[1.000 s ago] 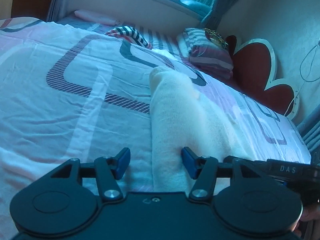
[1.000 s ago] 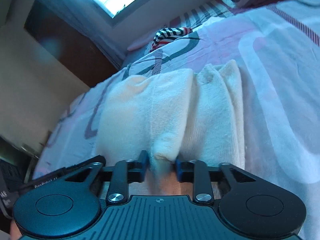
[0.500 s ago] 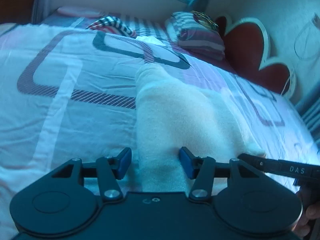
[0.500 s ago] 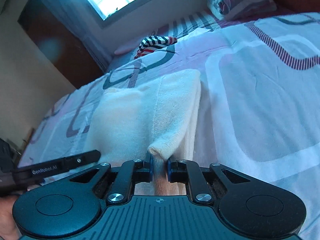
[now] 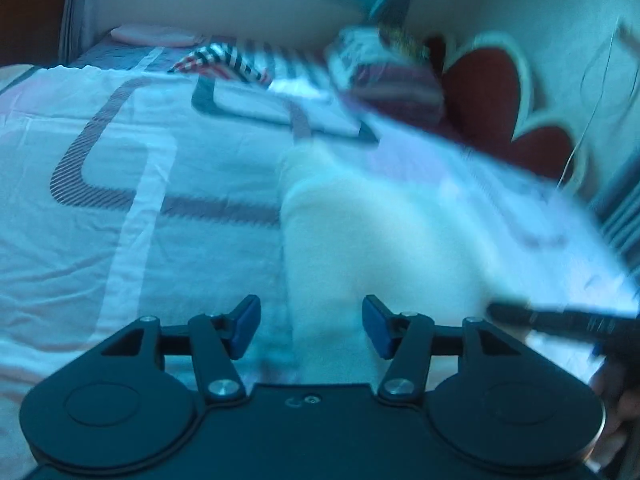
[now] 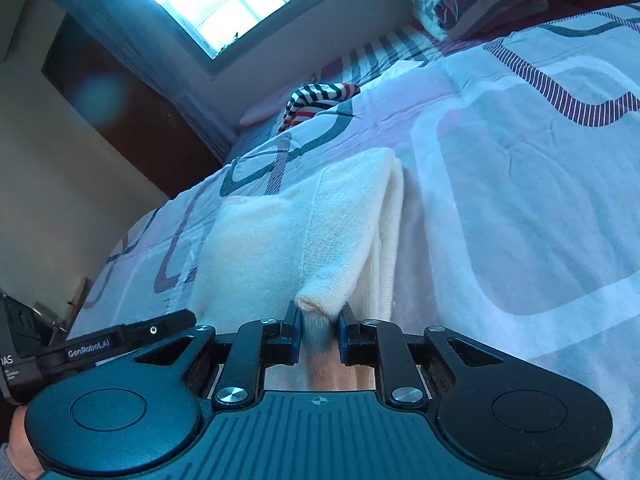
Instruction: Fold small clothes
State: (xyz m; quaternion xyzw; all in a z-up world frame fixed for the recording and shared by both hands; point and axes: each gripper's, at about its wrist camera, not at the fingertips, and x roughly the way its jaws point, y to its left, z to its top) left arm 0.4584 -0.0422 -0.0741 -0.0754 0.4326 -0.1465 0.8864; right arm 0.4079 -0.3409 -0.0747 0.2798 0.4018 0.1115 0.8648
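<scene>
On the bed (image 6: 520,184) our right gripper (image 6: 319,334) pinches a corner of the folded cream cloth (image 6: 288,240); our left gripper (image 5: 311,330) hangs spread over its edge.

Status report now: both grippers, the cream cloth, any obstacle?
Left gripper open over cream cloth. Right gripper shut on cloth's folded corner. Cloth lies folded on bed. No obstacle near.

Nubby cream terry cloth garment (image 6: 304,232), matt
</scene>
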